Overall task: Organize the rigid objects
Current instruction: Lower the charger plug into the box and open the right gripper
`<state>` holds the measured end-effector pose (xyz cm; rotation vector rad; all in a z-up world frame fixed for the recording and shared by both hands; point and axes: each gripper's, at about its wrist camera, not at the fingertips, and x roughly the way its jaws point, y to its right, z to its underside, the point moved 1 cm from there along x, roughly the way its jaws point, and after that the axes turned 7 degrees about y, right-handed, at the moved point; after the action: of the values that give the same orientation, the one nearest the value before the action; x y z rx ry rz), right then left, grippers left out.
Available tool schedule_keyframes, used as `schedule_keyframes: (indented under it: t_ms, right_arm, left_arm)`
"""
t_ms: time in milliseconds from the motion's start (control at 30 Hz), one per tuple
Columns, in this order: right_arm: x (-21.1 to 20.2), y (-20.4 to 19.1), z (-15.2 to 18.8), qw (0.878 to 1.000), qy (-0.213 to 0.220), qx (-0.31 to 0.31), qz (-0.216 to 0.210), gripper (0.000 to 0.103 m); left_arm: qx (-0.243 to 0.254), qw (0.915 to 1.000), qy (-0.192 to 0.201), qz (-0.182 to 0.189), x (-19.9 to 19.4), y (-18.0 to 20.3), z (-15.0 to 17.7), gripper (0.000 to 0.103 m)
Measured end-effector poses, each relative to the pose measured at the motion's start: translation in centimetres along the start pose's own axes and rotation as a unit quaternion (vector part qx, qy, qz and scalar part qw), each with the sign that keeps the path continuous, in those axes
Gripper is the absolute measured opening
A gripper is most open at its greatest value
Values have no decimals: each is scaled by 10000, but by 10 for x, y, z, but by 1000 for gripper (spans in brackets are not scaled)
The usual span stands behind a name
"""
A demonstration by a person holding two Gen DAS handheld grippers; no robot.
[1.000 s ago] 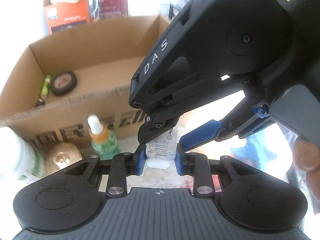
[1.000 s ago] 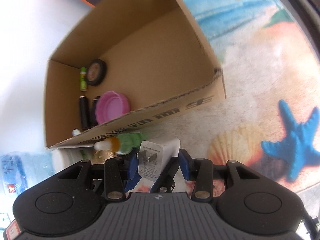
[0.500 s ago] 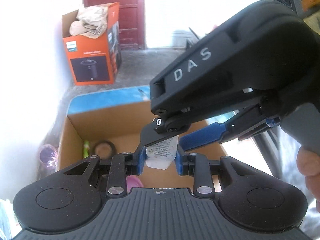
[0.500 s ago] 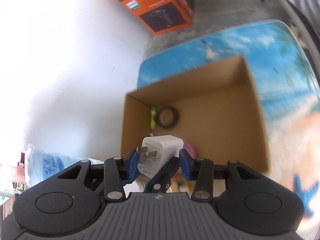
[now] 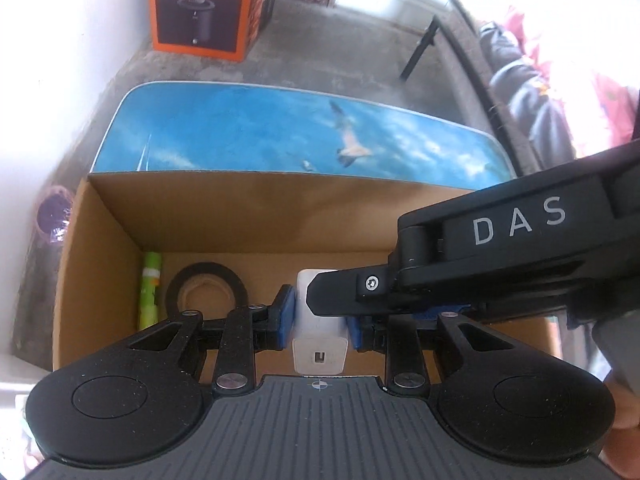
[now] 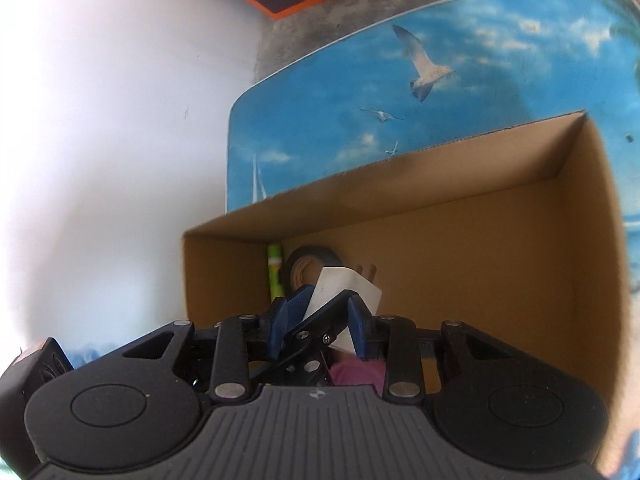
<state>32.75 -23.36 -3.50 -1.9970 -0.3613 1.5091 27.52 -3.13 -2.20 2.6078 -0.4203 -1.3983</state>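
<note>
Both grippers hold one white USB wall charger (image 5: 319, 336) over the open cardboard box (image 5: 280, 208). My left gripper (image 5: 319, 316) is shut on its body, USB port facing the camera. My right gripper (image 6: 320, 312) is shut on the same charger (image 6: 340, 284), its prongs pointing into the box (image 6: 440, 220). The right gripper's black body (image 5: 500, 256) crosses the left wrist view from the right. On the box floor lie a black tape roll (image 5: 205, 288) and a green tube (image 5: 150, 292).
The box stands on a table with a blue beach print (image 5: 280, 132). An orange appliance carton (image 5: 204, 4) stands on the concrete floor behind. A pink lid (image 6: 356, 372) shows under the right gripper. A white wall is on the left.
Both grippers have carried the charger up from the table in front of the box to a spot above its inside. The views now look down into the box.
</note>
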Motion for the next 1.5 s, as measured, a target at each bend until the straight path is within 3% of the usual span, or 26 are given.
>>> schedule_keyframes:
  t_ms: [433, 800, 1267, 1500]
  right_arm:
    - [42, 19, -10, 9997, -33, 222, 25, 36]
    - [49, 26, -6, 9995, -122, 271, 110, 37]
    - [60, 67, -2, 9933, -226, 1133, 47, 37]
    - [68, 82, 0, 9839, -189, 1729, -399, 39]
  left_arm:
    - [163, 9993, -259, -233, 30, -17, 0, 26]
    - [148, 9987, -420, -267, 31, -19, 6, 28]
    - [-324, 9965, -697, 330, 38, -15, 8, 28]
    - [-490, 9956, -714, 345, 33, -18, 5, 29]
